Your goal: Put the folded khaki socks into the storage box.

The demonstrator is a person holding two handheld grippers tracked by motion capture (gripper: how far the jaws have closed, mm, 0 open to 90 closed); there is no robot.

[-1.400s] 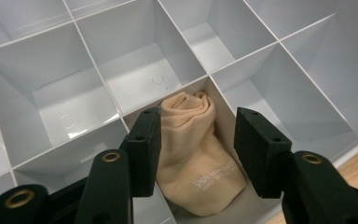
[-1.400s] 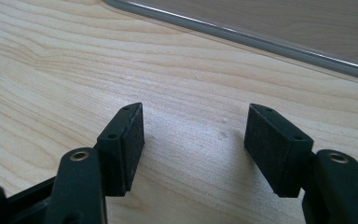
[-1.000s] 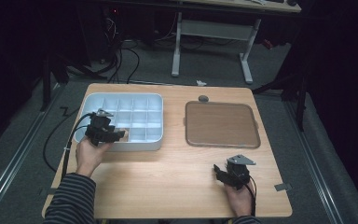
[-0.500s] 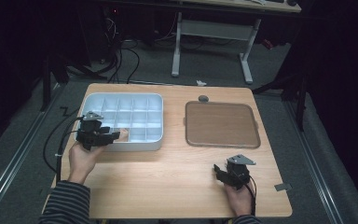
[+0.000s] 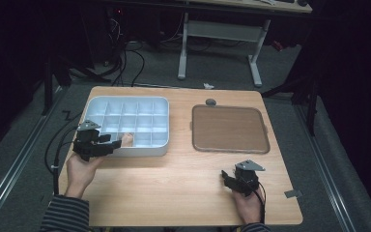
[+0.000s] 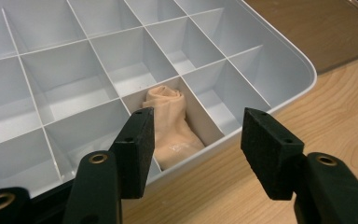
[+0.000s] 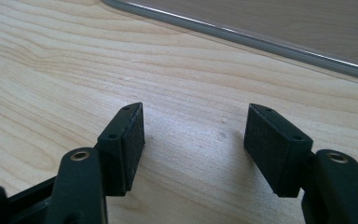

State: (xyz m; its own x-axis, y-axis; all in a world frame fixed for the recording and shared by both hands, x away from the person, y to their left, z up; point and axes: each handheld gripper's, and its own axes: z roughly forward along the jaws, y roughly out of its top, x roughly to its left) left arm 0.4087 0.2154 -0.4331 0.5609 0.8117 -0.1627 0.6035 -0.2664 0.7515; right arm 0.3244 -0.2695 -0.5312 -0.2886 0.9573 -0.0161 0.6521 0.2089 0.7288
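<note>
Worktop: pale wood, carrying all items. Brown tray: flat, on the right half. Organizer: white, divided into compartments, on the left half. Left claw: at the organizer's near edge, jaws apart and just been opening, pads off the cloth. Right claw: low over bare wood near the front right, jaws apart, nothing between them. Cloth: beige, bunched, lying in a compartment of the organizer's near row.
</note>
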